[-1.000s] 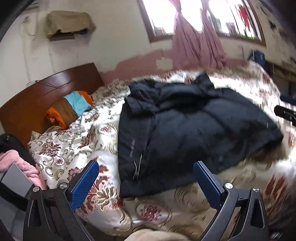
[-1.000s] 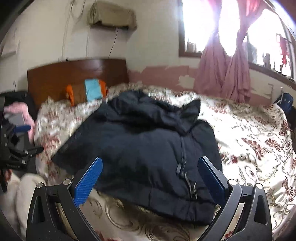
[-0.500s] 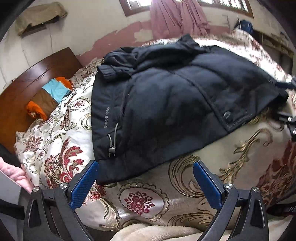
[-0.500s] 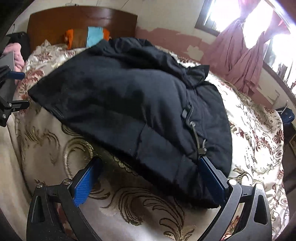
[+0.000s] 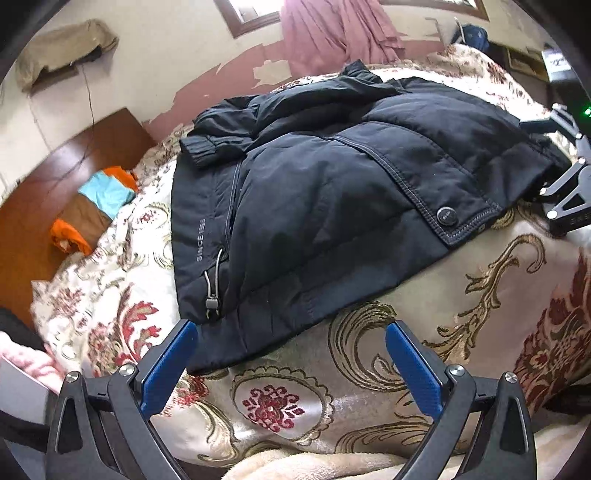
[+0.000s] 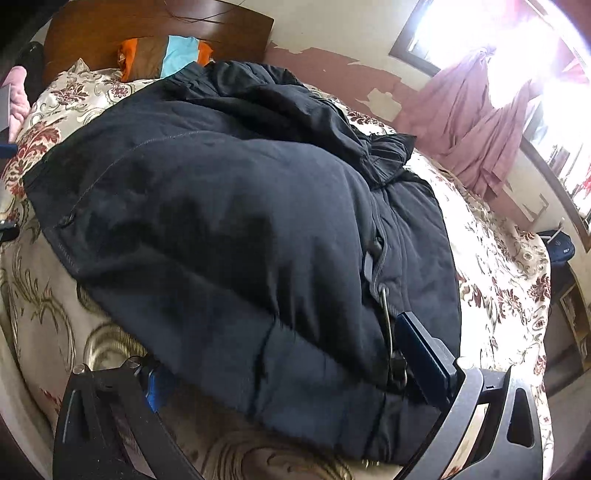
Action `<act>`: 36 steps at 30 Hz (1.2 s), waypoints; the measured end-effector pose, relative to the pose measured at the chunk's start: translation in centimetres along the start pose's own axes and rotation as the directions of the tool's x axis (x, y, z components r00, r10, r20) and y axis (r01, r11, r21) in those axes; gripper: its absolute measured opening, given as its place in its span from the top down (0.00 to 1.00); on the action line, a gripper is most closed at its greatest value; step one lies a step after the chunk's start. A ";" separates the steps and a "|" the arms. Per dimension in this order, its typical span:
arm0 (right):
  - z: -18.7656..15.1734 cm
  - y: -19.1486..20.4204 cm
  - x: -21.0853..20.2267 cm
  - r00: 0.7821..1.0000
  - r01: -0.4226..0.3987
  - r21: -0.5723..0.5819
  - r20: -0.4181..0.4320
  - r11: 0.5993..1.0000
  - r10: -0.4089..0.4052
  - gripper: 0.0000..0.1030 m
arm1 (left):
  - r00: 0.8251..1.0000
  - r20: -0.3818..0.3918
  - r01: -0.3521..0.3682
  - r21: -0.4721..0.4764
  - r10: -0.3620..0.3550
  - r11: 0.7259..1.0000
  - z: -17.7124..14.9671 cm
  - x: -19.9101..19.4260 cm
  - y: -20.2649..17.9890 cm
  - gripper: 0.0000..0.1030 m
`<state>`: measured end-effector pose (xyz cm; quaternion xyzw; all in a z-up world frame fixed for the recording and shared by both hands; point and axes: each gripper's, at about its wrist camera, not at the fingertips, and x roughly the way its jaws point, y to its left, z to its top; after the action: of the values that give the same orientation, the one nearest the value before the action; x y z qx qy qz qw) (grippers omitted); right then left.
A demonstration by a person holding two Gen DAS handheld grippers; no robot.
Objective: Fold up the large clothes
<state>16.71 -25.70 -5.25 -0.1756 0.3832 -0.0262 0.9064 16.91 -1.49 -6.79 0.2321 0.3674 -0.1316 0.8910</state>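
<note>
Dark padded jacket (image 5: 332,192) lies spread on the floral bedspread (image 5: 480,295), hem toward the cameras, hood end toward the wooden headboard (image 6: 147,22). Left gripper (image 5: 291,354) hovers w/ fingers spread wide, just short of the hem's corner by the drawcord toggle (image 5: 212,302) — nothing between the pads. Right gripper (image 6: 280,369) is also spread, but the hem bulges into the gap: right finger (image 6: 421,354) touches fabric beside the other cord, left finger mostly hidden under the cloth. No grip closed yet. Striped orange-brown-blue pillow (image 6: 166,55) sits against the headboard; pink curtains (image 6: 476,129) hang at the window — no containers visible.
</note>
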 end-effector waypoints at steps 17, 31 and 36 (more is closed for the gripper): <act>6.2 -5.3 -0.1 0.941 -0.338 0.290 0.117 0.895 0.317 0.02 | 0.999 -0.052 0.011 0.002 -0.011 1.000 1.2 1.8 0.0 0.01; 7.7 -5.5 0.0 0.930 -0.366 0.306 0.150 0.879 0.335 0.02 | 0.986 -0.165 -0.021 -0.016 0.018 1.000 3.5 5.5 0.9 0.01; 5.7 -5.1 0.2 0.940 -0.340 0.299 0.131 0.892 0.315 0.02 | 0.982 -0.167 -0.105 -0.060 0.093 0.993 4.1 6.1 2.1 0.12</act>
<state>21.30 -28.78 0.06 0.0384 0.3617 0.0728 0.9287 24.42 -2.12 -7.91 0.2294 0.4316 -0.0548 0.8707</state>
